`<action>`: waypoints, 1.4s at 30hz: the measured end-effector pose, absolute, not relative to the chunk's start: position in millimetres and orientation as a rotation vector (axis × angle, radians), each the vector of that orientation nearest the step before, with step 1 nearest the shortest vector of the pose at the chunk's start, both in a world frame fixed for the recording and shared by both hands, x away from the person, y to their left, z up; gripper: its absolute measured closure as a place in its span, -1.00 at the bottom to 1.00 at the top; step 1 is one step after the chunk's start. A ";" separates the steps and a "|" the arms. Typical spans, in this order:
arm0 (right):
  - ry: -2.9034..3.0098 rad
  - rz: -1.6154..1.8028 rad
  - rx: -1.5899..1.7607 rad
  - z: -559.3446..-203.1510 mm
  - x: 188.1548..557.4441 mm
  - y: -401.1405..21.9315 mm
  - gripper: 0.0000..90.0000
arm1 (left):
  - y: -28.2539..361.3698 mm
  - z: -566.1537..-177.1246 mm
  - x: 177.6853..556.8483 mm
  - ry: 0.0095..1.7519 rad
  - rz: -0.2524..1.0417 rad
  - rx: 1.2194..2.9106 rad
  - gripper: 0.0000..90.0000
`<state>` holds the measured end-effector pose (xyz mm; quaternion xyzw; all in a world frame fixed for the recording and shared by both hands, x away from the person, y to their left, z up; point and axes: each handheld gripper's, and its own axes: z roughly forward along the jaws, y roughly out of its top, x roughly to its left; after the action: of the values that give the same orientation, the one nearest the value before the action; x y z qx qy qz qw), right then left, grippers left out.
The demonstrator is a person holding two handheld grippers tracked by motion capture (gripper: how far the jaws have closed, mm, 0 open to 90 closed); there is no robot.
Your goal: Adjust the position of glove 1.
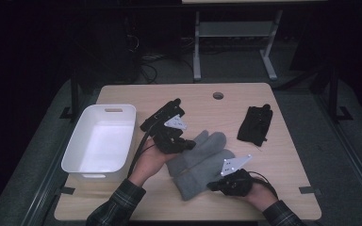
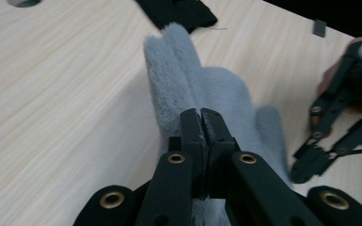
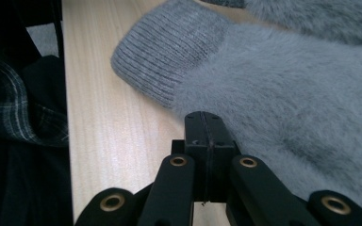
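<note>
Two fluffy grey mittens lie side by side mid-table. My left gripper (image 1: 187, 144) is shut at the near end of the upper mitten (image 1: 208, 142). In the left gripper view the fabric (image 2: 179, 70) rises up to the closed jaws (image 2: 201, 117), so a bit of it seems pinched. The lower mitten (image 1: 200, 178) lies flat with its ribbed cuff (image 3: 169, 61) toward the table's front edge. My right gripper (image 1: 213, 186) is shut at this mitten's side. In the right gripper view its jaws (image 3: 202, 120) meet at the fuzzy edge (image 3: 287, 94), and I see nothing between them.
A white plastic bin (image 1: 131, 136) stands at the table's left. A black glove pair (image 1: 254, 125) lies at the back right, near a round hole (image 1: 218, 95) in the tabletop. A plaid sleeve (image 3: 9, 113) hangs past the front edge.
</note>
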<state>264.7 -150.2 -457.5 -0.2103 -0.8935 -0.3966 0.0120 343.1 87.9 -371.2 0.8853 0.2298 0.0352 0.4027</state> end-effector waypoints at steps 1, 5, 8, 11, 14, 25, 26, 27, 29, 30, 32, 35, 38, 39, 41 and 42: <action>-2.798 -1.230 -0.645 -458.5 266.4 -150.2 1.00 | 86.8 -371.6 342.7 0.573 0.094 2.243 0.97; -2.799 -1.225 -0.667 -460.0 269.2 -150.1 1.00 | 82.3 -371.4 338.6 0.560 0.075 2.254 0.97; -2.811 -1.223 -0.669 -461.1 272.2 -151.5 1.00 | 77.7 -370.7 333.5 0.549 0.069 2.257 0.97; -2.803 -1.228 -0.683 -461.4 274.5 -151.6 1.00 | 70.5 -372.1 326.4 0.530 0.057 2.267 0.96; -2.816 -1.230 -0.694 -461.9 277.6 -152.0 1.00 | 64.1 -375.1 321.6 0.510 0.042 2.283 0.96; -2.830 -1.266 -0.806 -457.0 283.3 -184.1 1.00 | 39.5 -388.5 312.5 0.457 -0.031 2.290 0.96; -2.827 -1.266 -0.822 -456.8 284.1 -188.3 1.00 | 36.3 -388.9 311.4 0.450 -0.040 2.288 0.95; -2.832 -1.266 -0.842 -457.3 285.8 -196.0 1.00 | 33.7 -389.5 310.6 0.444 -0.048 2.288 0.95; -2.835 -1.261 -0.897 -457.2 287.7 -208.7 1.00 | 28.9 -391.0 308.5 0.427 -0.061 2.295 0.94; -2.847 -1.256 -0.927 -457.2 289.5 -216.9 1.00 | 27.9 -391.4 308.1 0.421 -0.067 2.303 0.94; -2.842 -1.254 -0.987 -457.0 291.3 -227.0 1.00 | 25.8 -393.4 307.2 0.407 -0.094 2.307 0.91; -2.829 -1.259 -1.061 -457.6 296.2 -240.8 0.98 | 25.3 -393.3 305.1 0.399 -0.129 2.307 0.82; -2.815 -1.265 -1.097 -458.7 299.3 -246.7 0.93 | 28.2 -390.2 304.5 0.392 -0.122 2.294 0.75; -2.815 -1.264 -1.102 -458.7 299.4 -246.8 0.93 | 29.7 -388.8 304.9 0.400 -0.106 2.292 0.74; -2.816 -1.268 -1.096 -457.8 298.7 -245.2 0.93 | 34.2 -386.9 307.1 0.415 -0.081 2.286 0.70; -2.824 -1.271 -1.087 -457.7 298.6 -244.0 0.93 | 37.3 -386.2 308.1 0.421 -0.063 2.284 0.66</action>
<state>298.6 -244.0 -457.7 -0.3304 -0.8583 -0.3863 -0.0702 308.1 37.3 -386.2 0.9020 0.1661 -0.0250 0.3977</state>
